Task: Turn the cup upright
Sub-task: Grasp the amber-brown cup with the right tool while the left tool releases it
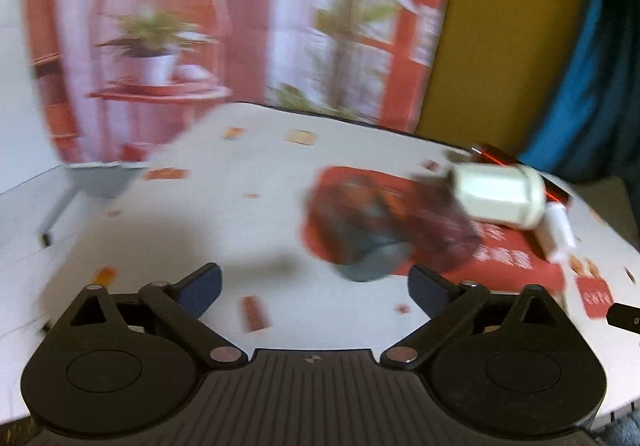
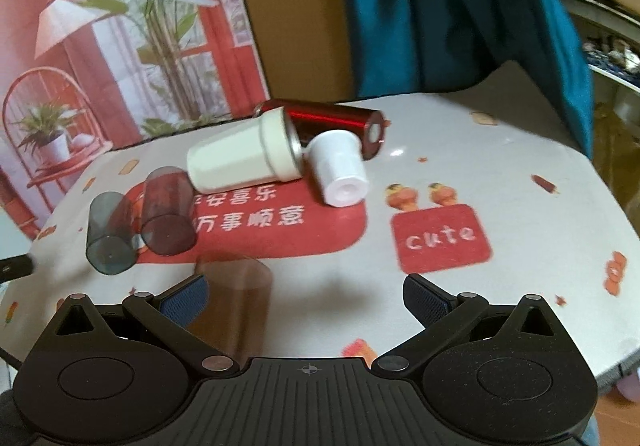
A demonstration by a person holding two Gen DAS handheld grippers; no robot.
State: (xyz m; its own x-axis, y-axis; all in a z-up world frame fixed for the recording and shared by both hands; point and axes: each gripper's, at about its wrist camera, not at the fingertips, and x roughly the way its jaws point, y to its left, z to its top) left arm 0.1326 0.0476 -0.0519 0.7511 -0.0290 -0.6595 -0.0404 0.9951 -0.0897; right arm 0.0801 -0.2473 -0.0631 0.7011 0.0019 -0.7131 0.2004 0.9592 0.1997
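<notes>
Five cups lie tipped on the table (image 2: pixel 520 149), clustered left of centre in the right wrist view, the grey cup (image 2: pixel 110 232) nearest the left gripper (image 1: pixel 314 288). A brownish cup (image 2: pixel 240 306), apparently upright, stands by the right gripper (image 2: pixel 306 296). Both grippers hang spread and empty, likely ready to straddle one.

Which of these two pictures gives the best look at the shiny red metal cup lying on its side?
The right wrist view: the shiny red metal cup is sharp there, body and end visible. The left wrist view is blurred, showing only a sliver behind the large white cup.
</notes>
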